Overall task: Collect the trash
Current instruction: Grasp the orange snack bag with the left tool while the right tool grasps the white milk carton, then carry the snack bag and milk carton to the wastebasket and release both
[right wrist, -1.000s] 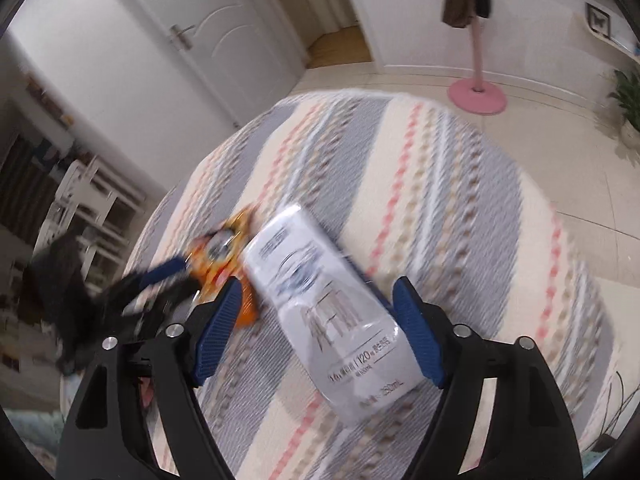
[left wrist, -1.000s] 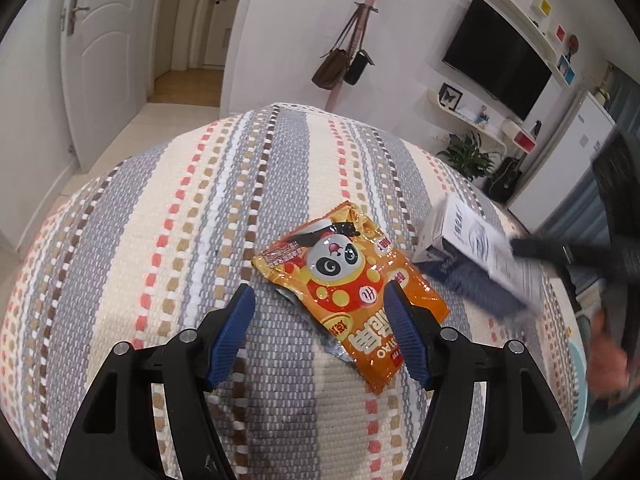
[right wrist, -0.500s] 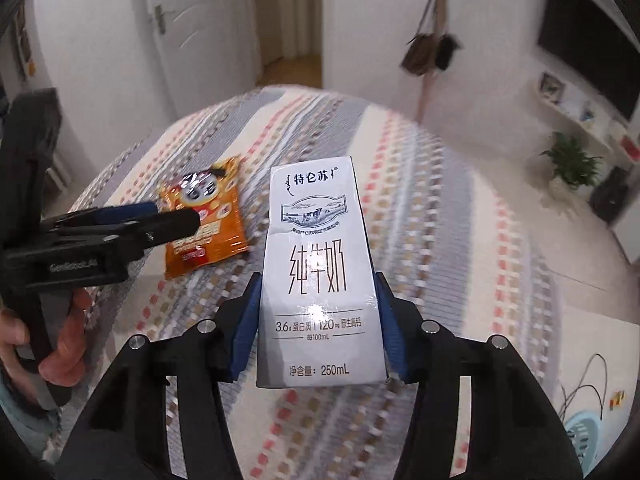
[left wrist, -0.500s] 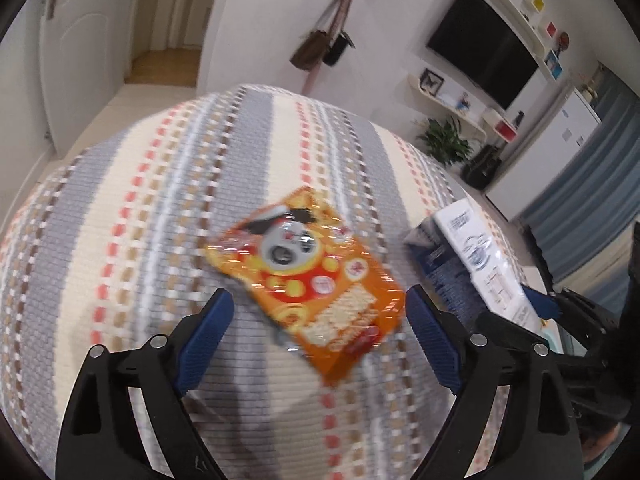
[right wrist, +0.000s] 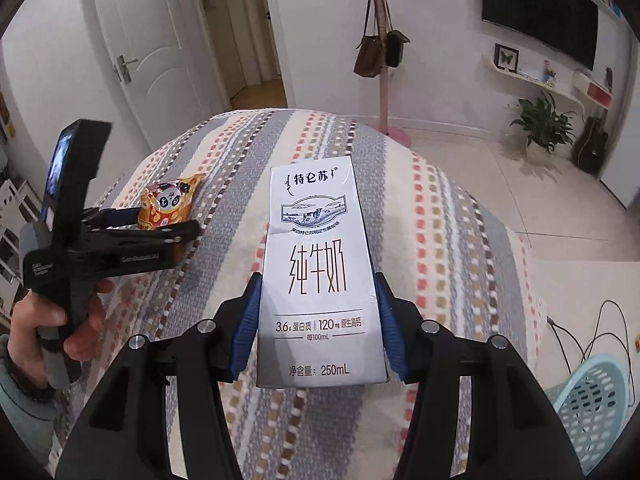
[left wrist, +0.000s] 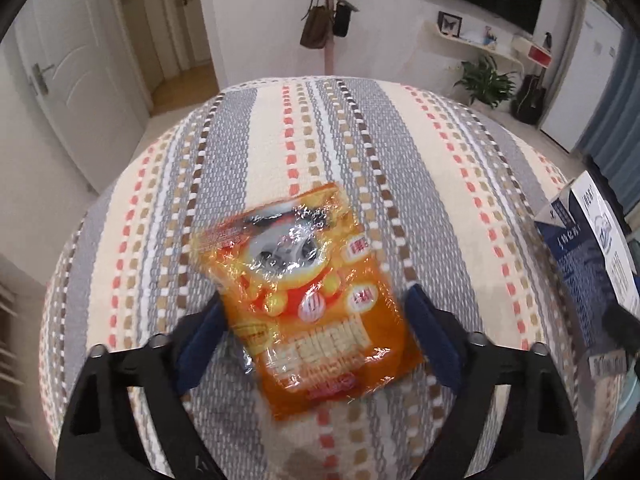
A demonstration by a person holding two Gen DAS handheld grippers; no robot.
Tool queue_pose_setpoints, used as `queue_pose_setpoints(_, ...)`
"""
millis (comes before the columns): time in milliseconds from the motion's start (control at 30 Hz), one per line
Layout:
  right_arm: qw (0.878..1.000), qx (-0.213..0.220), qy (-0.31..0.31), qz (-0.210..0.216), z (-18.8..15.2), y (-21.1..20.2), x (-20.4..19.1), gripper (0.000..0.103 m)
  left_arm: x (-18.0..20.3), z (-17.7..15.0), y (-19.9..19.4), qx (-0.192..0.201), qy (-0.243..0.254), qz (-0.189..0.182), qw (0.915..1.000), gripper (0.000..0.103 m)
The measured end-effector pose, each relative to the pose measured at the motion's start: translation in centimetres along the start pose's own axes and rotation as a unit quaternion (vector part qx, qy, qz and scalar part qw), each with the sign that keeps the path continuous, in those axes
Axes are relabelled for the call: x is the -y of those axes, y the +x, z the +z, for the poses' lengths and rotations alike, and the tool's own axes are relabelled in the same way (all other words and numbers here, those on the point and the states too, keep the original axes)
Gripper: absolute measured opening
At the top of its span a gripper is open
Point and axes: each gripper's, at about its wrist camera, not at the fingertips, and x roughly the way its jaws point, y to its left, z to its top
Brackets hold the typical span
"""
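Right gripper (right wrist: pixel 318 322) is clamping the milk carton (right wrist: pixel 318 276); left gripper (left wrist: pixel 314 330), closing around the snack packet (left wrist: pixel 308 292), may be crumpling and losing it.

Snack packet (left wrist: pixel 308 300): glossy crinkled plastic film, strong glare. Milk carton (right wrist: pixel 320 276): smooth coated paperboard, slight sheen. Bed cover (left wrist: pixel 360 140): coarse woven cloth, matt. Claws: matt black plastic, blue rubbery pads (right wrist: pixel 246 320). Basket (right wrist: pixel 592 404) at 4 o'clock: perforated plastic.

Right tongs (right wrist: pixel 318 316) clamped on milk carton (right wrist: pixel 318 272) above striped surface (right wrist: pixel 440 240); left tongs (right wrist: pixel 168 226) closing around orange snack packet (right wrist: pixel 168 204); blue basket (right wrist: pixel 596 400) lower right.
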Motion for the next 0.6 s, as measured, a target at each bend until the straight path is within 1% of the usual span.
queue_pose_setpoints(67,1.0,0.005,0.001,-0.004,-0.3,-0.3,0.0,0.051,-0.4,-0.5,-0.6,0.006,0.005,-0.01,0.9999,0.064)
queue_pose_setpoints(200,0.999,0.025,0.02,0.004,-0.8,-1.8,0.3,0.051,-1.0,-1.6,-1.7,0.016,0.004,-0.027,0.9995,0.055)
queue_pose_setpoints(233,0.999,0.031,0.026,0.005,-0.9,-2.4,0.5,0.051,-1.3,-1.7,-1.9,0.018,0.001,-0.033,0.9993,0.05)
queue_pose_setpoints(267,0.999,0.034,0.03,0.005,-1.0,-2.7,0.7,0.051,-1.9,-2.1,-2.4,0.019,-0.003,-0.039,0.999,0.04)
queue_pose_setpoints(300,0.999,0.036,0.033,0.006,-1.2,-3.2,1.0,0.051,-2.3,-2.3,-2.8,0.02,-0.01,-0.054,0.9983,0.037)
queue_pose_setpoints(333,0.999,0.038,0.035,0.006,-1.3,-3.6,1.1,0.051,-2.8,-2.3,-3.0,0.019,-0.019,-0.075,0.9968,0.029)
queue_pose_setpoints(367,0.999,0.039,0.035,0.005,-1.5,-3.9,1.2,0.051,-3.3,-2.7,-3.4,0.017,-0.023,-0.085,0.996,0.024)
queue_pose_setpoints(433,0.998,0.043,0.035,0.0,-1.8,-4.6,1.1,0.051,-3.7,-3.0,-3.7,0.019,-0.028,-0.092,0.9952,0.021)
queue_pose_setpoints(500,0.998,0.049,0.039,0.0,-2.2,-5.4,1.3,0.051,-3.7,-3.3,-4.5,0.029,-0.027,-0.102,0.994,0.019)
queue_pose_setpoints(600,0.997,0.059,0.042,-0.005,-2.8,-6.6,1.5,0.051,-2.3,-3.3,-6.4,0.049,-0.019,-0.115,0.992,0.017)
